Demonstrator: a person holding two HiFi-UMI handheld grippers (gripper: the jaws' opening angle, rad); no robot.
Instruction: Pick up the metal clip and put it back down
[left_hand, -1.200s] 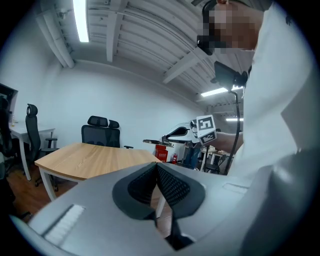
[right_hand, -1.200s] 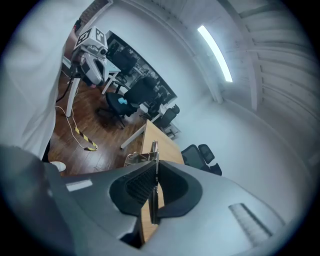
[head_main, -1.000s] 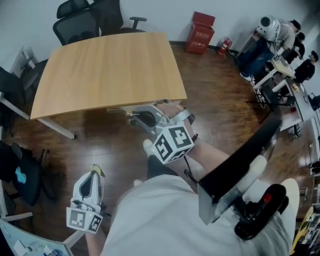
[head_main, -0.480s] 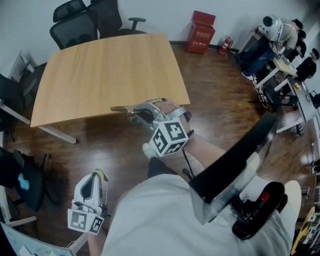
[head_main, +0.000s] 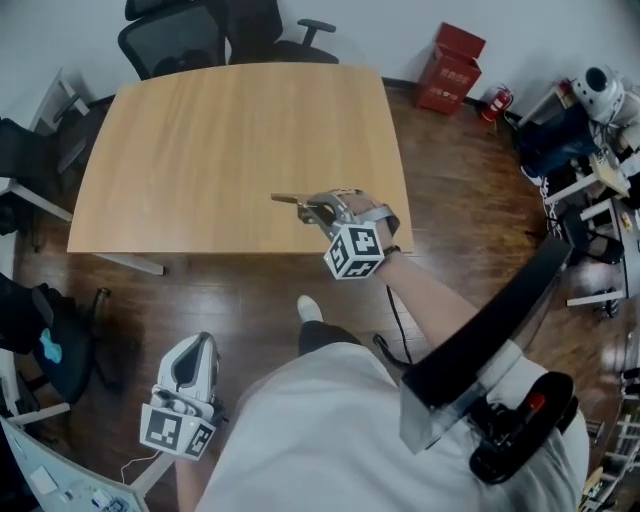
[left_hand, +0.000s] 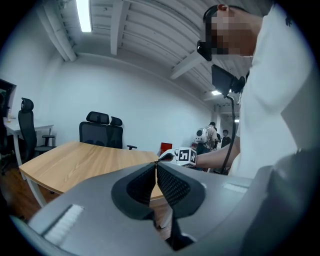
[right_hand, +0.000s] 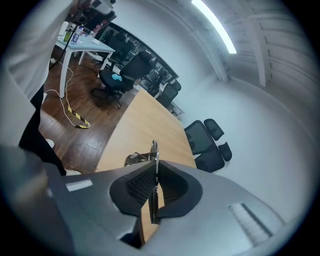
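Note:
My right gripper (head_main: 318, 208) hangs over the near right part of the wooden table (head_main: 220, 140), shut on a thin metal clip (head_main: 286, 198) that sticks out leftward from its tips. In the right gripper view the clip (right_hand: 154, 148) stands as a narrow metal blade squeezed between the black ribbed pads (right_hand: 141, 186), its end poking past the gripper (right_hand: 155, 167), and its shadow lies on the table (right_hand: 150, 120) below. My left gripper (head_main: 192, 358) hangs low at my left side above the floor, away from the table. Its jaws (left_hand: 156, 166) are pressed together with nothing in them.
Black office chairs (head_main: 175, 35) stand behind the table's far edge. A red box (head_main: 452, 55) sits by the back wall at the right. Desks with gear (head_main: 590, 150) fill the far right. More chairs and a white desk (right_hand: 85, 45) stand off the table's left.
My right gripper has gone forward from just before the table's near edge to above the tabletop, carrying the clip. The left gripper has stayed low at my side.

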